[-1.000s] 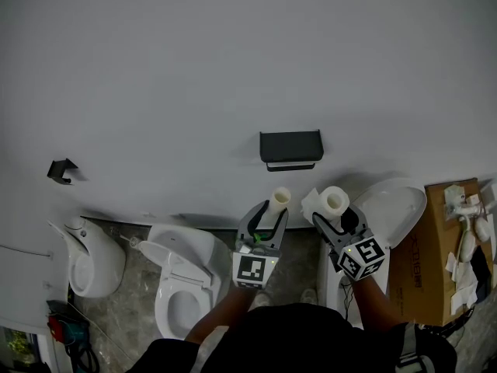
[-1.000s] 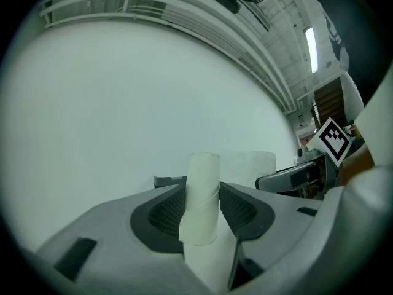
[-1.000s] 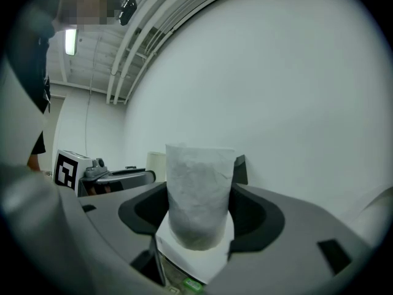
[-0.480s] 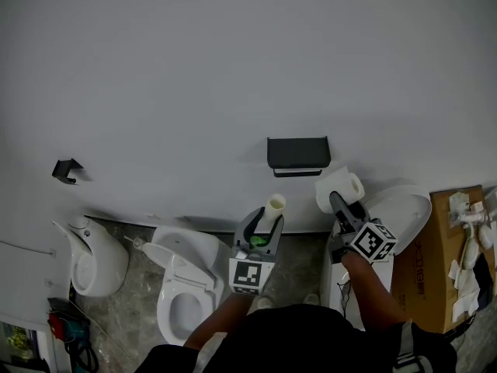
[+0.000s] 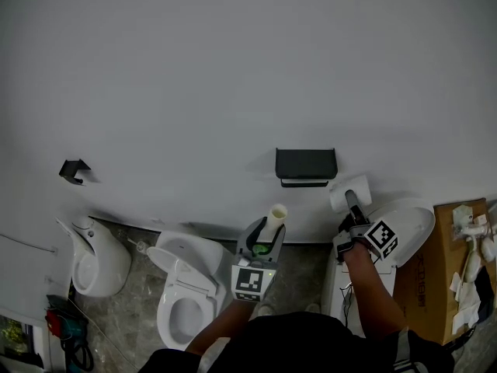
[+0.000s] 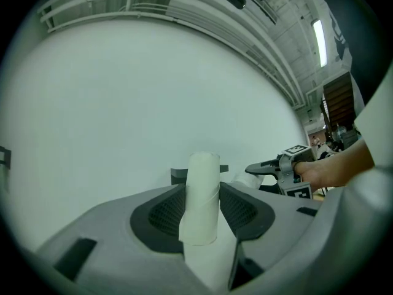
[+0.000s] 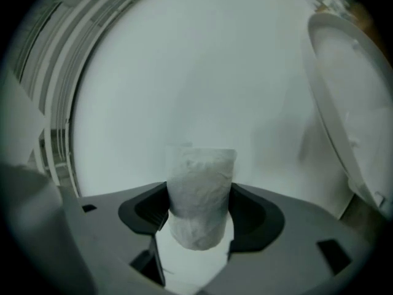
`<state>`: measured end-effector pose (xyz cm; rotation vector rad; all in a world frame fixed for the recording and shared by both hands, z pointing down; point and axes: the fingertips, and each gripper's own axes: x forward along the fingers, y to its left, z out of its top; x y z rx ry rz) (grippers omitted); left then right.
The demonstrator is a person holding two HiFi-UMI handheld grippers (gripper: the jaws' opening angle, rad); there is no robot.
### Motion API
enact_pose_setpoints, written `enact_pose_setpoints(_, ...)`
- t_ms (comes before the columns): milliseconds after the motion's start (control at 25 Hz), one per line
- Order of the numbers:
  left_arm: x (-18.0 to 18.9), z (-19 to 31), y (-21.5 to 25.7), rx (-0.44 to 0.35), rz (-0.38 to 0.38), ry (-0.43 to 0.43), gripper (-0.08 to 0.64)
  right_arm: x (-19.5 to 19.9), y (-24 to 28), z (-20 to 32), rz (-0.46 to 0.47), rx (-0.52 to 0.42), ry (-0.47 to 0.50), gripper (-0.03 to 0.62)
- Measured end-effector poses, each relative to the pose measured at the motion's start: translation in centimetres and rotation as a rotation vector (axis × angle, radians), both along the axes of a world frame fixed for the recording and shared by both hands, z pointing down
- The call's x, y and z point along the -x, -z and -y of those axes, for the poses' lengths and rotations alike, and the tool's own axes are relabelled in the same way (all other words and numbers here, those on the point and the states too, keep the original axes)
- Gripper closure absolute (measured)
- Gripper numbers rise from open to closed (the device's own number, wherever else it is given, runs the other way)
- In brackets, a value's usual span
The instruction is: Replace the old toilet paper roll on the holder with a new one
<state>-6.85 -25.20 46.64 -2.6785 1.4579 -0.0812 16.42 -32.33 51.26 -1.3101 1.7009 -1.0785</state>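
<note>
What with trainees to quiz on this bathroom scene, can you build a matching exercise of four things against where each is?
Things:
1. empty cardboard tube
2. toilet paper roll
3. black holder
4. cardboard box

Places:
A. mounted on the wall
B. gripped by the right gripper
C. at the head view's far right
D. gripped by the left gripper

Pairs: 1-D, 2-B, 3-A, 4-C
</note>
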Motion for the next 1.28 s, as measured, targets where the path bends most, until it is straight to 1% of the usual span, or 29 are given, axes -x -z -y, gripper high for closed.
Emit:
enact_pose_setpoints(80, 0.1, 0.1, 0.0, 0.002, -0.001, 0.002, 0.391, -0.5, -0.6, 0.7, 0.079, 0.019, -0.025, 0.301)
enact_pose_setpoints(240, 0.2, 0.3, 0.1, 0.004, 0.001, 0.008, 0.391, -0.8, -0.8, 2.0, 0.152, 0.017, -0.056, 0.301)
enact_pose_setpoints(480, 0.7, 0.3, -0.3, 0.013, 0.01, 0.029, 0.391, -1.4, -2.0, 3.6, 0.268, 0.041, -0.095, 0.301)
enact_pose_setpoints(640, 1.6, 0.5, -0.3, 0.01, 0.024, 0.057, 0.391, -0.8, -2.2, 4.4, 0.287, 0.049, -0.09, 0.301)
enact_pose_setpoints(840, 1.8, 0.2, -0.1, -0.022, 0.079, 0.069, 0.391, -0.5, -2.3, 5.1, 0.283, 0.047, -0.083, 0.301)
enact_pose_setpoints(1000, 2.1, 0.4, 0.0, -0.025, 0.06, 0.076, 0.391, 0.6, -2.4, 5.3, 0.285, 0.046, -0.069, 0.301)
enact_pose_setpoints(1120, 2.3, 0.4, -0.2, -0.011, 0.035, 0.086, 0.391, 1.6, -2.4, 5.2, 0.304, 0.046, -0.065, 0.301)
enact_pose_setpoints(1280, 2.7, 0.2, -0.8, -0.001, 0.04, 0.09, 0.391, 3.5, -2.8, 5.3, 0.319, 0.058, -0.04, 0.301)
